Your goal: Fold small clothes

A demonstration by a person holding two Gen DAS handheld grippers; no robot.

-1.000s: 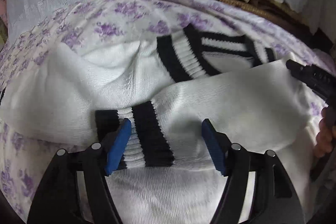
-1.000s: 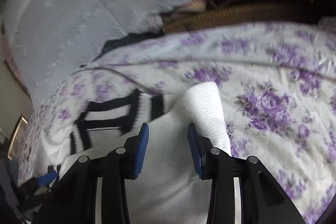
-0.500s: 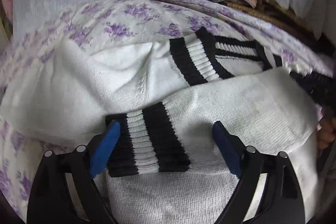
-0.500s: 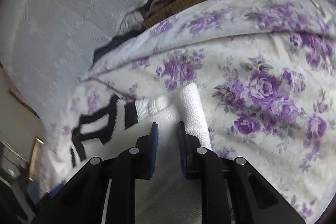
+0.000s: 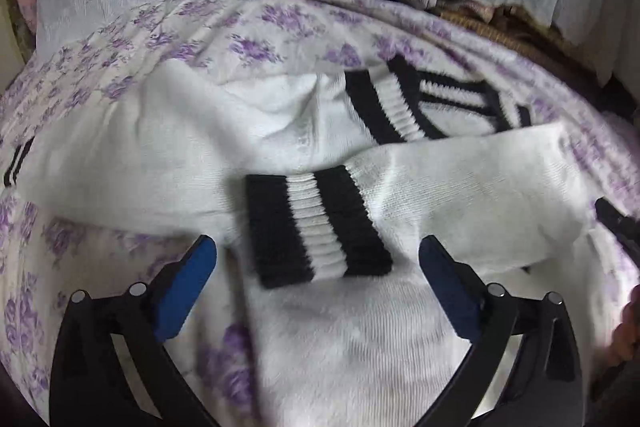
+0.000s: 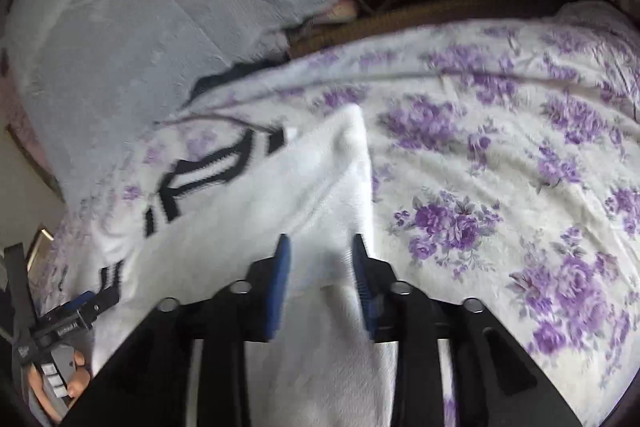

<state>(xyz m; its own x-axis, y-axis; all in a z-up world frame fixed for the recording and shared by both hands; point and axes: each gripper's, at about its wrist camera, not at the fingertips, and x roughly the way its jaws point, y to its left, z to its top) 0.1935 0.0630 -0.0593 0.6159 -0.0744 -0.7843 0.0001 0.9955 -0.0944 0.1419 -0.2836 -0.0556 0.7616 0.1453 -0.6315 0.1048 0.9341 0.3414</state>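
Left wrist view shows the white sweater spread on the floral bedsheet, its striped cuff laid across the body; the left gripper has just been opening, jaws wide apart, nothing pinched. One sleeve looks folded in; the opposite sleeve likely needs grasping next. Compared with a second ago, the cuff lies beyond the pads instead of between them, and the right gripper, just opening, frees the fold.

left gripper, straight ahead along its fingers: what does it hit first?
Most likely the striped cuff of the folded-over sleeve on the white sweater, lying right ahead between the open pads of the left gripper. The jaws have just been opening, with nothing gripped. Depth is uncertain through the fisheye.
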